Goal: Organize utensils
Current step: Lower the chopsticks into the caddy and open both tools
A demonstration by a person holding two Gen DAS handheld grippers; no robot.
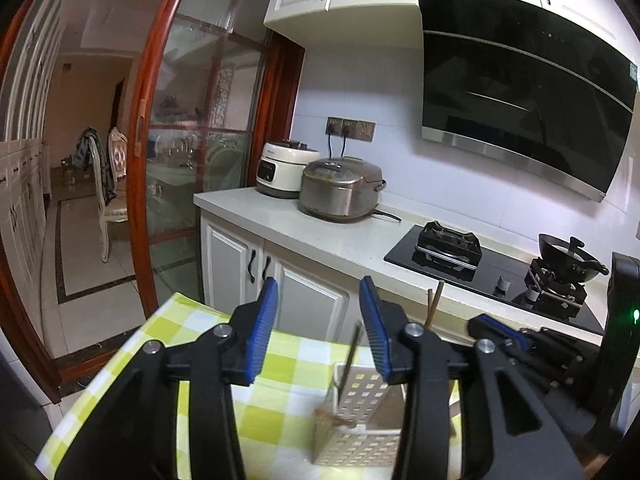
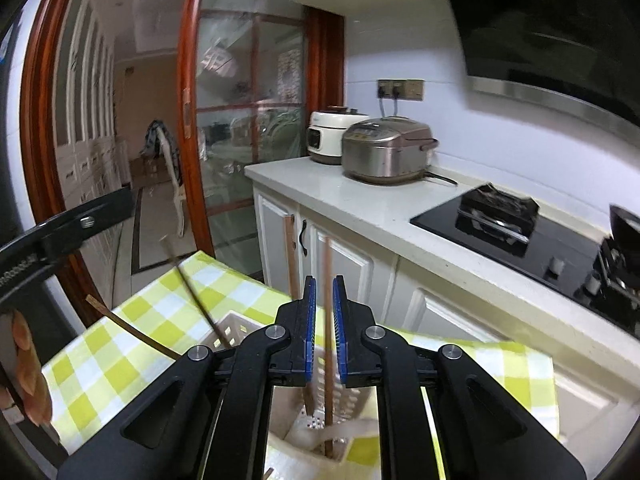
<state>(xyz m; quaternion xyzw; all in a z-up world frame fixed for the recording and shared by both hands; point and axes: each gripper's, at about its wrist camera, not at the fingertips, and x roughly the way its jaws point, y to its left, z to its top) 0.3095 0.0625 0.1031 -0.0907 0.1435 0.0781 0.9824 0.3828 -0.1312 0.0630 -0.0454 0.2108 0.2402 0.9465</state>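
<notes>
While the chopsticks (image 2: 328, 320) stand upright in the white perforated holder (image 1: 360, 392) on the checked table (image 1: 276, 396), my right tool (image 2: 324, 328) sits nearly closed with one chopstick in the narrow gap; I cannot tell if the pads press it. My left tool (image 1: 320, 332) hangs open and empty above the holder, another chopstick (image 1: 351, 354) leaning just beside its right pad.

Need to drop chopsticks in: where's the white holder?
White holder stands on the checked tablecloth, low centre in both views, directly below the right gripper.
</notes>
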